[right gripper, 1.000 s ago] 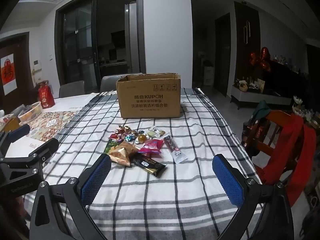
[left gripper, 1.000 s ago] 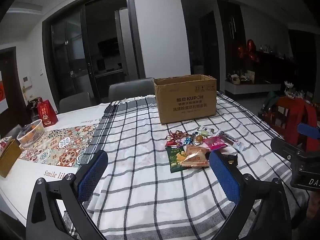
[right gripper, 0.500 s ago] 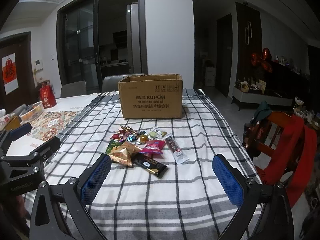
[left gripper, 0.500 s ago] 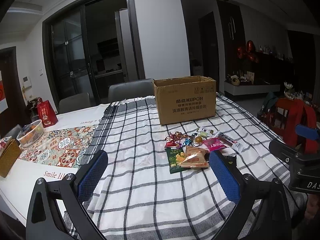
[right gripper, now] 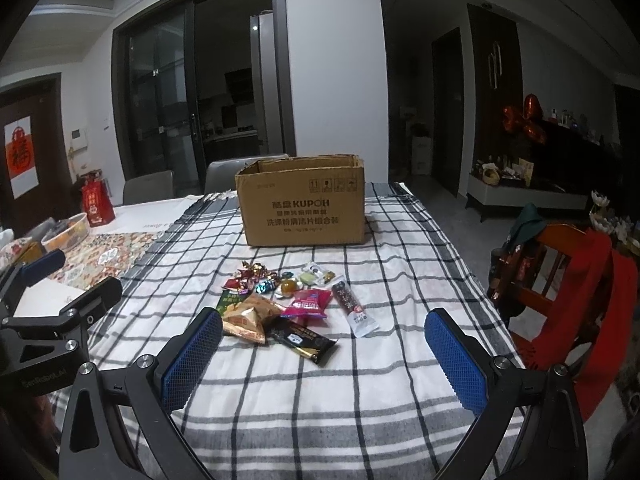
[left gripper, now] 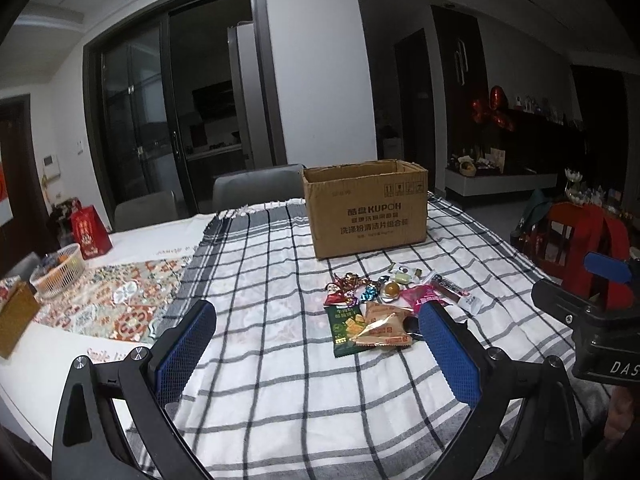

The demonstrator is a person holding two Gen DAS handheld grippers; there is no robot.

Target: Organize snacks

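Cardboard box (right gripper: 302,200) stands behind the snack pile (right gripper: 292,306) on the checked worktop (right gripper: 280,396); your left gripper (left gripper: 320,352) and right gripper (right gripper: 324,360) hover spread, holding nothing.

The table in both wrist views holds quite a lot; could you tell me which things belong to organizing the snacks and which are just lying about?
For the job:
snack pile
cardboard box
left gripper, open
right gripper, open

Lying about:
red gift bag
white basket
red-draped chair
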